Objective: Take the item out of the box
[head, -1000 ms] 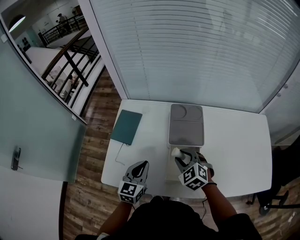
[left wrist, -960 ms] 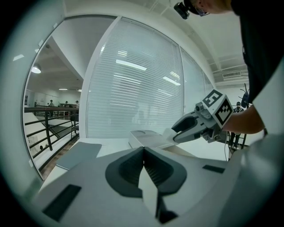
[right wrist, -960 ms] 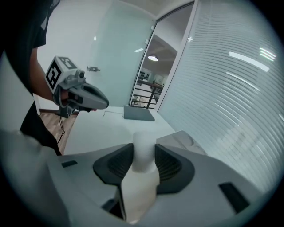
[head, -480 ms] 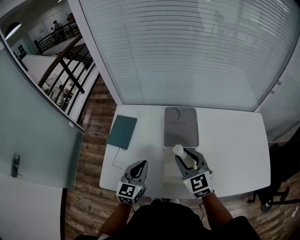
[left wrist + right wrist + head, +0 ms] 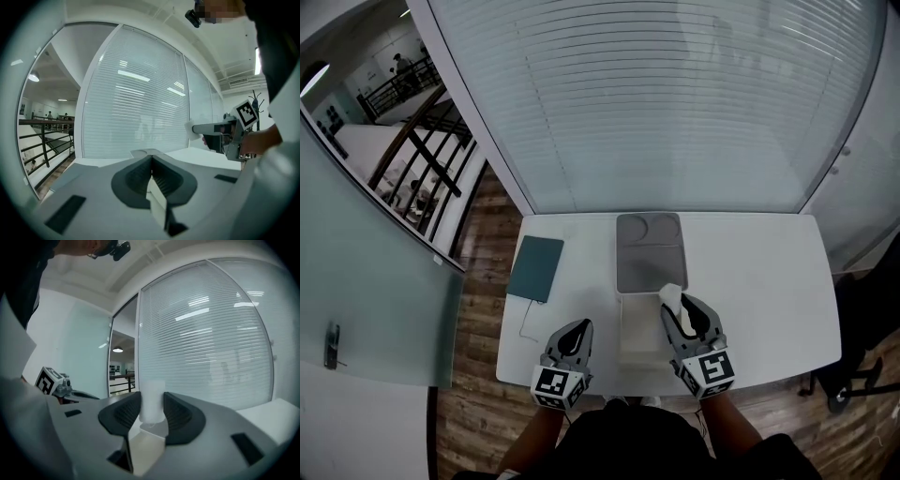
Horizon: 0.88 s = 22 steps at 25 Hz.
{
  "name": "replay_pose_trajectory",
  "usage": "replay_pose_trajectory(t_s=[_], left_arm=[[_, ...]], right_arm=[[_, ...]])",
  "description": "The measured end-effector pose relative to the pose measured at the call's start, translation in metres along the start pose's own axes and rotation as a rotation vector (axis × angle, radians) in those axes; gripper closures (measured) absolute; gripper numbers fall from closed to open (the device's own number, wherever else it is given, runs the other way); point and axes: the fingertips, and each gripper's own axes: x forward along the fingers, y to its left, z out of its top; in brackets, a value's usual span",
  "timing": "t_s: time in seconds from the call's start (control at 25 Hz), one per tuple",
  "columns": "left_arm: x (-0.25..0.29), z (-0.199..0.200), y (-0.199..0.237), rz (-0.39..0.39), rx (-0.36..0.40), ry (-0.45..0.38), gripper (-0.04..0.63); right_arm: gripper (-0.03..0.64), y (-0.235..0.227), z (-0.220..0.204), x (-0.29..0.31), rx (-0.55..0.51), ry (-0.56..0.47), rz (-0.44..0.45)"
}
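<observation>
Head view, one white table (image 5: 759, 281) before a blinded window.

Status, by judgement: removal was essentially done, the item being out of the box. It remained only to carry it aside, set it down on bare table and perhaps shut the lid.

1. Box (image 5: 637, 336): white, open, at the near edge between the two grippers. Its grey-lined lid (image 5: 650, 255) lay flat on the far side, touching it. A round recess showed in the lining, with nothing resting there. The box interior looked pale and bare; whether anything small remained inside could not be told.

2. Item (image 5: 671, 295): small, white, roughly cylindrical. It was clear of the box, in the air over the box's far right corner, clamped between the fingers of the right gripper (image 5: 682, 307). Right gripper view showed both pads pressed on its sides, with the item upright and standing above the jaw tips.

3. Left gripper (image 5: 574, 336): left of the box, over the table's near edge. Its fingers were closed together on nothing, as its own view showed.

4. Teal flat case (image 5: 534, 268): at the far left of the table, well apart from the box. A thin cable (image 5: 525, 323) trailed from it toward the near edge.
</observation>
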Motion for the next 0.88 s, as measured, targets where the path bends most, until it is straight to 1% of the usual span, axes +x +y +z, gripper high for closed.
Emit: replay_pose_trajectory(t_s=[0.08,0.16,0.28,0.48,0.72,0.88], left_arm=[[0.002,0.003,-0.002,-0.005,0.001,-0.006,0.583],[0.005,0.004,-0.005,-0.012,0.003,-0.010,0.583],[0.008,0.006,-0.008,-0.018,0.002,-0.011,0.583],[0.009,0.010,0.000,0.002,-0.017,-0.021,0.584],[0.008,0.015,-0.003,0.000,-0.009,-0.035,0.584],[0.007,0.018,-0.008,-0.009,-0.007,-0.041,0.584]], right_arm=[[0.456,-0.009,0.002,-0.004,0.051,-0.017,-0.033],[0.456,-0.014,0.001,-0.008,0.061,-0.031,-0.055],[0.456,-0.016,0.001,-0.014,0.051,-0.039,-0.071],[0.457,-0.020,0.008,-0.020,0.022,-0.061,-0.087],[0.459,-0.025,0.017,-0.026,-0.012,-0.070,-0.115],[0.460,-0.024,0.027,-0.029,-0.037,-0.098,-0.117]])
